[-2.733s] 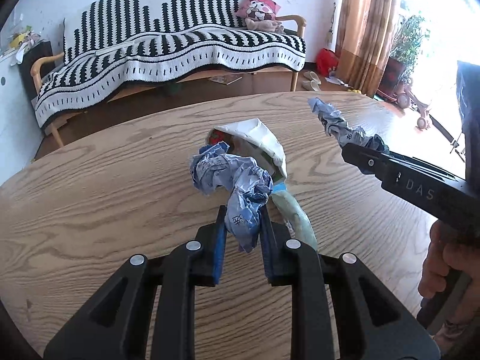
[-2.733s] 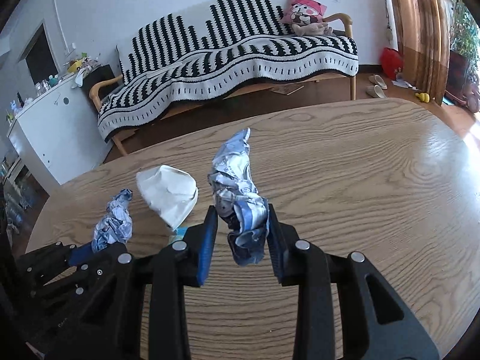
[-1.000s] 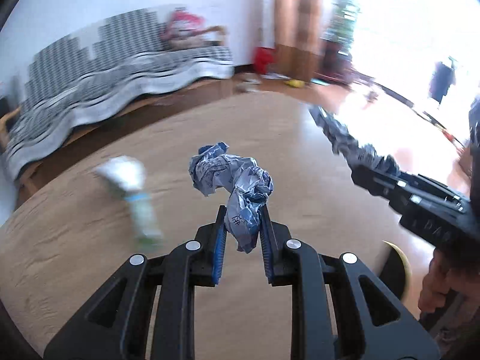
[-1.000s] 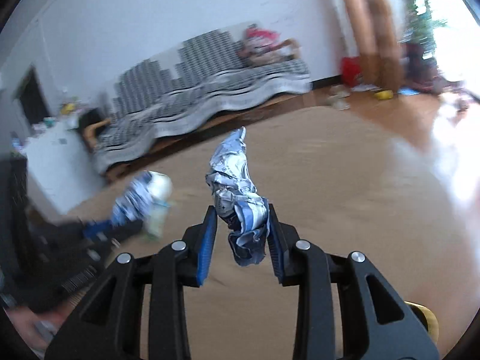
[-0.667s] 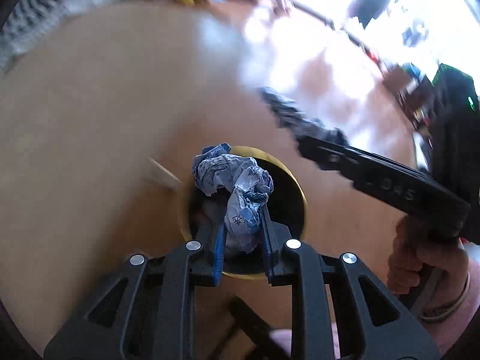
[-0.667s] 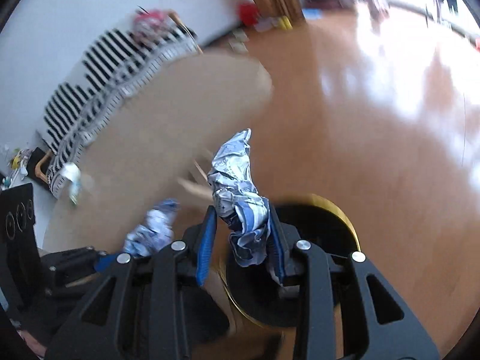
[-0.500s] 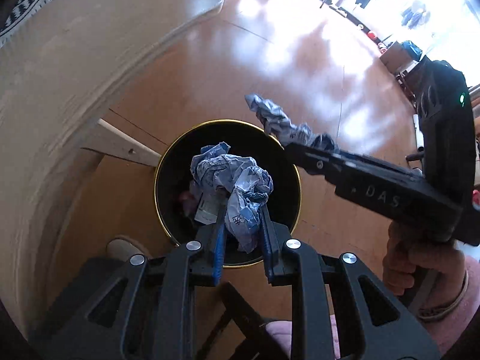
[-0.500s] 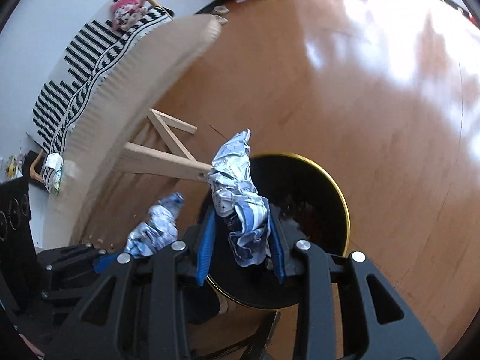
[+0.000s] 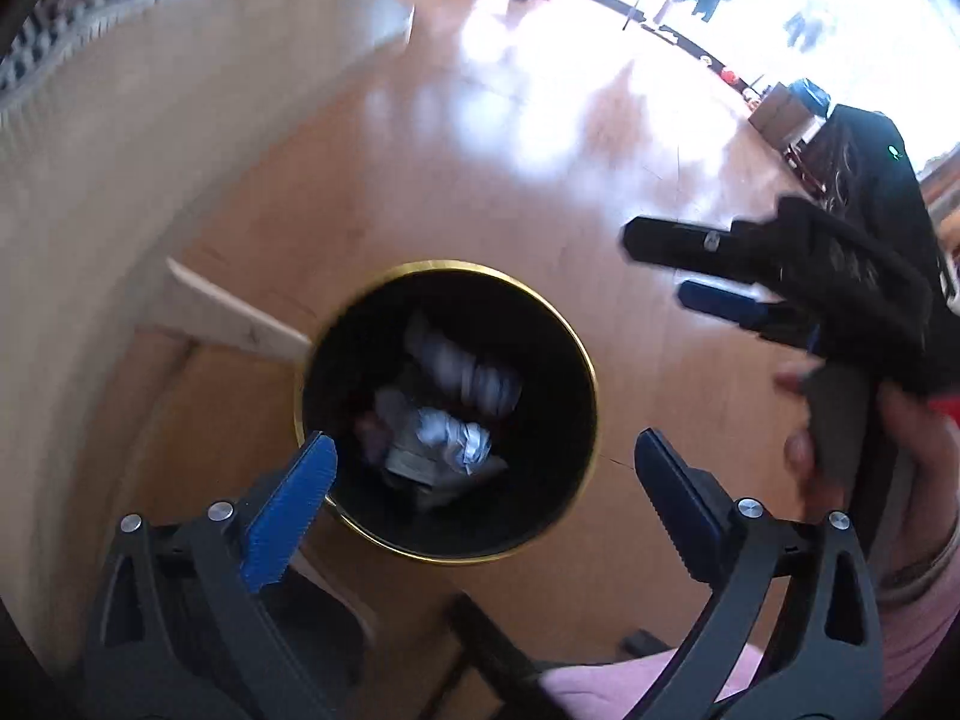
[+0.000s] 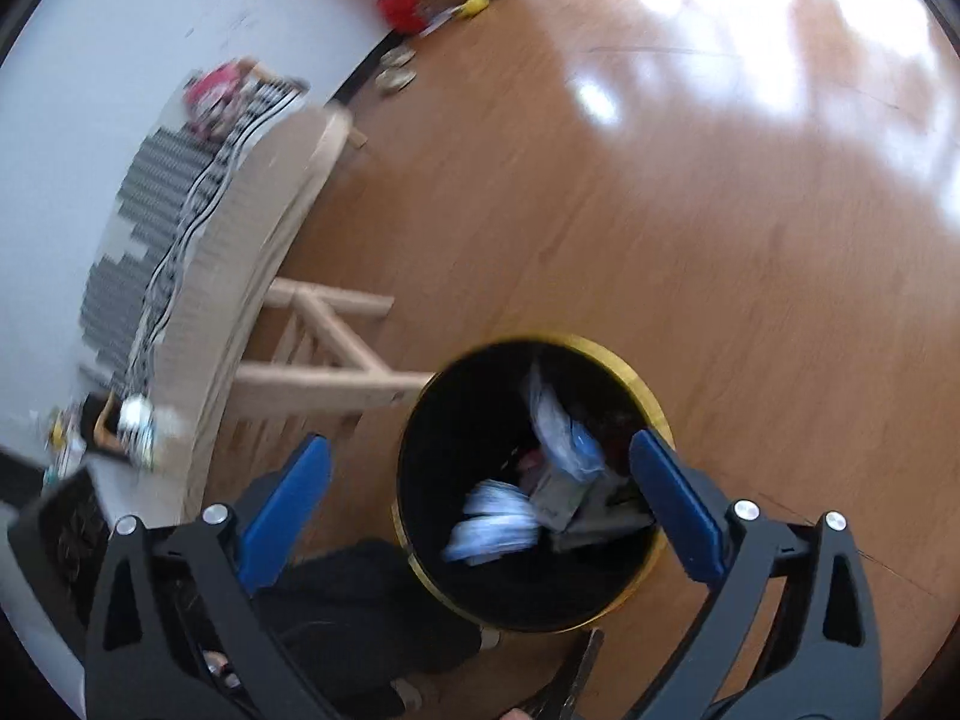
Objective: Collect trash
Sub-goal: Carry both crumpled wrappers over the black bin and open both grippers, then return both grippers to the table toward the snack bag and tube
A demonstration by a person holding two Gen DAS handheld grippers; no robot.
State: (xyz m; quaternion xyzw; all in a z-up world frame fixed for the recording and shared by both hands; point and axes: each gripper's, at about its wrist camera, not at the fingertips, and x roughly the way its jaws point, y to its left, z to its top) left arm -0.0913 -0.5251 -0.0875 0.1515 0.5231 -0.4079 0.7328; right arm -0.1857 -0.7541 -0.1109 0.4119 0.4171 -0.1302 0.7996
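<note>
A black trash bin with a gold rim [image 9: 591, 372] stands on the wooden floor below both grippers; it also shows in the right wrist view [image 10: 657, 414]. Crumpled blue-white paper wads [image 9: 453, 441] lie inside it among other trash, and they show blurred in the right wrist view [image 10: 495, 519]. My left gripper [image 9: 480, 480] is open and empty above the bin. My right gripper [image 10: 480, 480] is open and empty above the bin; it also shows at the right of the left wrist view [image 9: 657, 267].
The round wooden table [image 9: 150, 138] is to the left, its wooden leg frame [image 10: 336, 360] beside the bin. More trash [image 10: 138, 417] lies on the tabletop. A striped sofa [image 10: 168, 204] stands by the wall. The person's legs and feet [image 10: 360, 618] are near the bin.
Both grippers have opened and let go of their crumpled paper wads, which have dropped into the bin. The right gripper has swung away to the right.
</note>
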